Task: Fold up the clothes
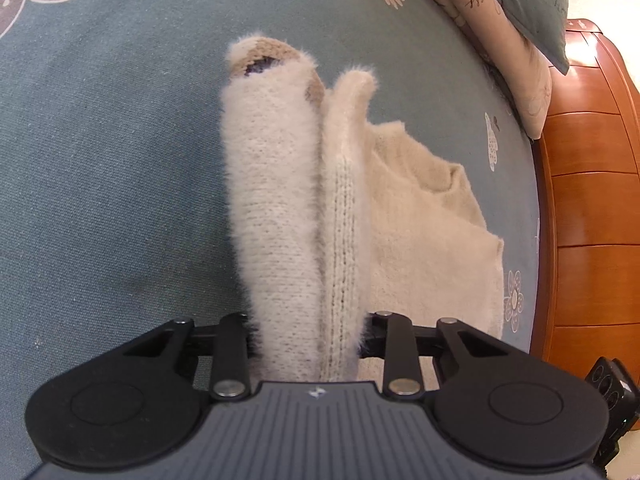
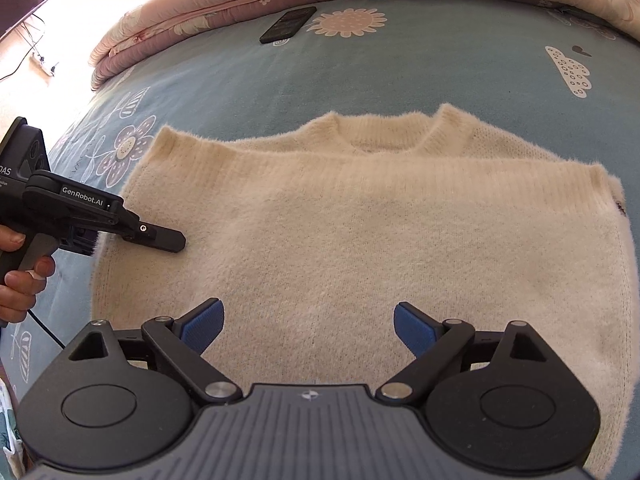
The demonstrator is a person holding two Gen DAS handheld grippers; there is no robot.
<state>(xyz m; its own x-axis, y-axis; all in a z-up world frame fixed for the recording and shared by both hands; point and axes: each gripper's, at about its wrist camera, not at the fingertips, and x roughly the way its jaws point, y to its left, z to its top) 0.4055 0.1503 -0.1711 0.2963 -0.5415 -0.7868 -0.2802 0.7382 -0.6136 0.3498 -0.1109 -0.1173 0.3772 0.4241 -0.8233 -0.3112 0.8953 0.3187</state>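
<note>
Sweater (image 2: 360,240): soft, fuzzy, light; likely draping when lifted.
Left gripper (image 1: 306,336): a bunched fold is being clenched.
Right gripper (image 2: 308,328): being held released above it.
Hold: edges are judged best.

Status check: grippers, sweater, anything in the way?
Left gripper shut on sweater edge, fabric bunched between fingers. Right gripper open, over sweater body. Sweater flat on bed, hem folded up toward collar. Remote far off, clear.

A bed (image 2: 240,80) under a blue flowered sheet.
A cream sweater (image 2: 360,240) lies flat at its centre; a black remote (image 2: 288,24) at 12 o'clock, beside the pink quilt (image 2: 200,4).
</note>
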